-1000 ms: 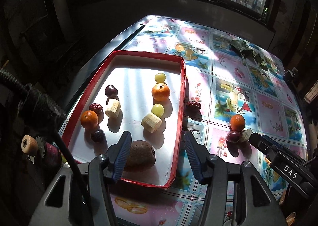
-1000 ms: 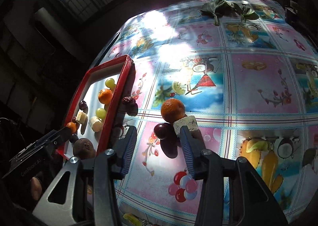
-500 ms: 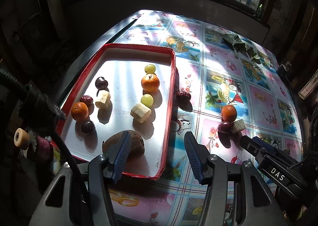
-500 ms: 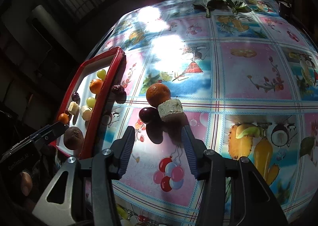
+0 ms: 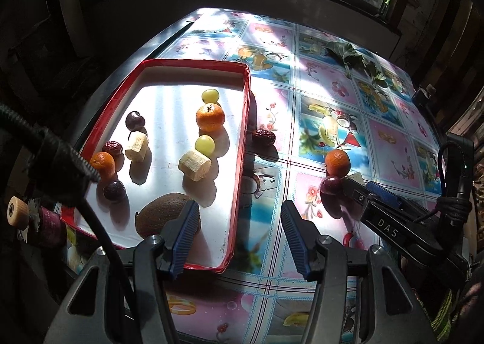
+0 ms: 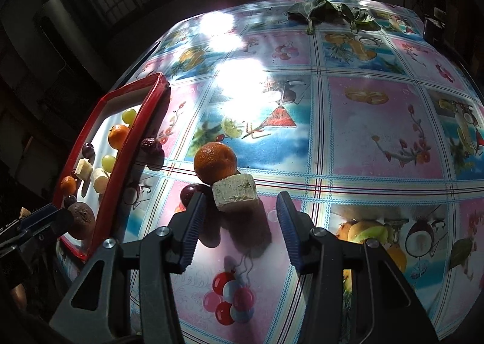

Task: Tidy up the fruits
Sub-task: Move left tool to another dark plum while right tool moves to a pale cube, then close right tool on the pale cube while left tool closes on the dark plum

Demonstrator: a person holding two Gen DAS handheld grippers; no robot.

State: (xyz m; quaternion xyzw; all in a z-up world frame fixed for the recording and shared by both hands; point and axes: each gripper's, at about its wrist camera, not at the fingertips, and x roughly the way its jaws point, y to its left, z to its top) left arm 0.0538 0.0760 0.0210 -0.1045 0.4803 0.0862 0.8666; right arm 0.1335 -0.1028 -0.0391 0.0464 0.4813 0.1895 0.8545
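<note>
A: Where does the fruit sit, taking the red tray (image 5: 242, 144) as the mark?

B: Most of it lies inside the tray: two green grapes (image 5: 210, 96), a large orange (image 5: 210, 117), a smaller orange (image 5: 103, 162), two pale banana chunks (image 5: 195, 164), a red date (image 5: 112, 148), two dark plums (image 5: 134, 120) and a brown kiwi (image 5: 157, 217) at the near end.

A: And outside the tray?

B: Another date (image 5: 263, 137) lies on the bench (image 5: 332, 86) just beside the tray's right wall. Well to the right of the tray sit a third orange (image 6: 215, 162), a dark plum (image 6: 190, 194) and a banana chunk (image 6: 236, 195), all three touching.

A: The right tool?

B: The right tool (image 6: 239, 217) hangs just this side of that cluster, jaws apart and gripping nothing. The banana chunk lies ahead of the gap, and the left finger's tip overlaps the plum in view; contact I cannot tell.

A: The left tool?

B: The left tool (image 5: 240, 235) stands open and empty over the tray's near right corner, one finger above the kiwi, the other over the bench.

A: Anything else?

B: Green leaves (image 6: 326, 11) lie at the far edge, well away from the tray.
</note>
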